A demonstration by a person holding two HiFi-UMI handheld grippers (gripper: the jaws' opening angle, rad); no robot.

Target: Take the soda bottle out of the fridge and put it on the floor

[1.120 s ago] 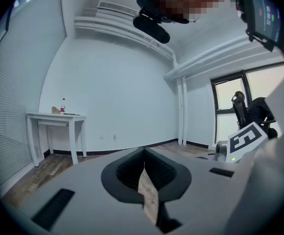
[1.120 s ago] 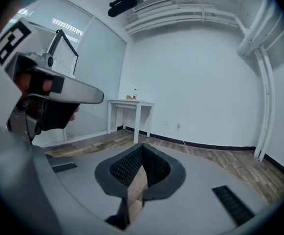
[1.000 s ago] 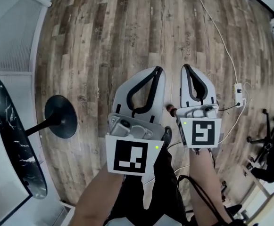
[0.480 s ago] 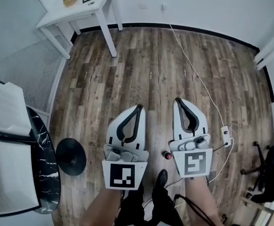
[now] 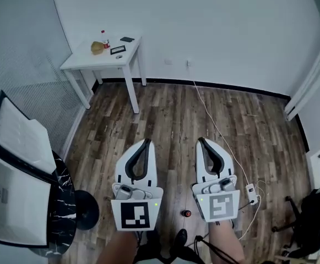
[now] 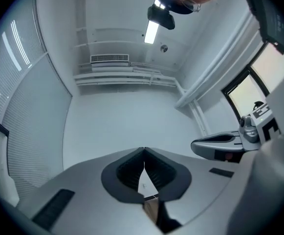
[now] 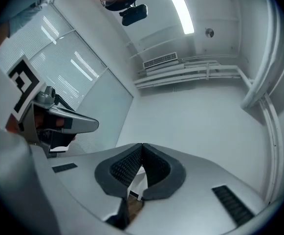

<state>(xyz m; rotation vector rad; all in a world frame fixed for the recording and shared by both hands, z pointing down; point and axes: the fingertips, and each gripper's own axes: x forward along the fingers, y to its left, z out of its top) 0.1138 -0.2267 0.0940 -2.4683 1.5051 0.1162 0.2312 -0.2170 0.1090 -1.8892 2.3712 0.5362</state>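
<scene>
Jaws of the left gripper (image 5: 145, 143) and the right gripper (image 5: 202, 141) are pressed together on nothing, well apart from the white table (image 5: 107, 56). Farther from that table, the soda bottle (image 5: 187, 213) stands on the wooden floor (image 5: 171, 109), between both grippers.

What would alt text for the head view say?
Seen from above, a person holds the left claw and right claw side by side, both shut and empty, over a wood floor. A small red-capped bottle sits on the floor near their feet, and a white table stands by the far wall.
</scene>
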